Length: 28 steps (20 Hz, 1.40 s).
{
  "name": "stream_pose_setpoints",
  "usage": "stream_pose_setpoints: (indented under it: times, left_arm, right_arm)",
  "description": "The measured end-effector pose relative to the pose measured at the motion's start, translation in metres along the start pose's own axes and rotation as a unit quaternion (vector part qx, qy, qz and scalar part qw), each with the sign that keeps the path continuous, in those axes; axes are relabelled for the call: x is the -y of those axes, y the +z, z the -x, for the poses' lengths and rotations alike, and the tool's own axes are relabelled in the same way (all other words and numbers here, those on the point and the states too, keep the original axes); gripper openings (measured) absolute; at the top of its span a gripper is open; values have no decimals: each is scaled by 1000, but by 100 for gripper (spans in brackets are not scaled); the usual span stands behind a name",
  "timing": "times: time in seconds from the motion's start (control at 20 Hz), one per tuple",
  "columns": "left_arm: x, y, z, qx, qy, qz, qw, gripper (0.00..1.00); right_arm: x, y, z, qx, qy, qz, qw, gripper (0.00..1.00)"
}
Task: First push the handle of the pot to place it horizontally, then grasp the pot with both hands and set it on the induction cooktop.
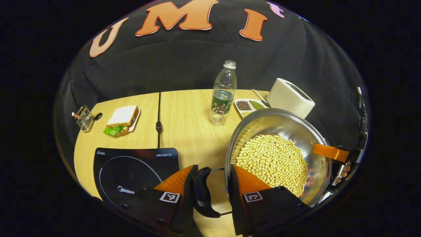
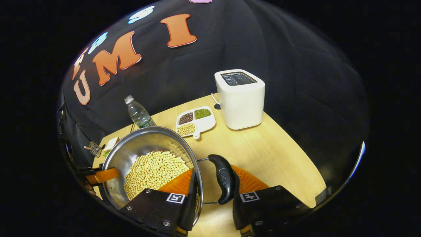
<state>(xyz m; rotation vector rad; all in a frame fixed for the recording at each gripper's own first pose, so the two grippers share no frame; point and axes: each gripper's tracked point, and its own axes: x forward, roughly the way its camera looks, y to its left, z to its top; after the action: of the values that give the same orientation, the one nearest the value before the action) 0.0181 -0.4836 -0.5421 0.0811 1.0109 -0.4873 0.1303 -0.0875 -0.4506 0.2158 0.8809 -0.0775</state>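
Note:
A steel pot holds several soybeans and has a black side handle on each side. In the left gripper view my left gripper is shut on the pot's left handle, one finger outside it and the other inside the rim. In the right gripper view my right gripper clamps the other handle and the rim the same way. Each gripper also shows across the pot in the other's view, the right gripper and the left gripper. The black induction cooktop lies left of the pot.
On the wooden table stand a water bottle, a white toaster and a divided dish of beans. A sandwich on a plate and a small wire rack sit far left.

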Motion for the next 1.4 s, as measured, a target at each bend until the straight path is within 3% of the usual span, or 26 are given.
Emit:
stream_pose_setpoints:
  times: [0.25,0.3,0.5,0.6,0.9,1.05,1.1,1.15,1.35,1.4]
  left_arm:
    - [1,3,9,1,21,1,1000,53]
    - [2,1,9,1,25,2,1000,53]
    - [4,1,13,4,40,4,999,58]
    - [8,-1,14,3,47,3,999,56]
    - [6,-5,11,-1,48,15,999,56]
    - [8,-10,7,-3,48,24,999,59]
    - [9,-10,6,-7,48,25,998,56]
    - [9,-11,5,-12,47,31,998,56]
    - [8,-12,4,-26,39,46,998,56]
    - [7,-13,4,-28,36,47,998,54]
  right_arm:
    - [-66,-23,25,-8,24,-5,1000,41]
    - [-80,-28,30,-9,28,-4,1000,46]
    - [-137,-47,43,-13,45,1,999,46]
    - [-164,-61,43,-24,54,-2,998,46]
    - [-236,-82,47,-18,53,22,998,47]
    - [-267,-98,38,-30,55,31,998,46]
    - [-277,-104,32,-35,54,36,997,46]
    - [-285,-108,29,-40,53,41,997,41]
    - [-302,-124,18,-49,45,54,996,46]
    - [-305,-127,15,-50,43,56,996,41]
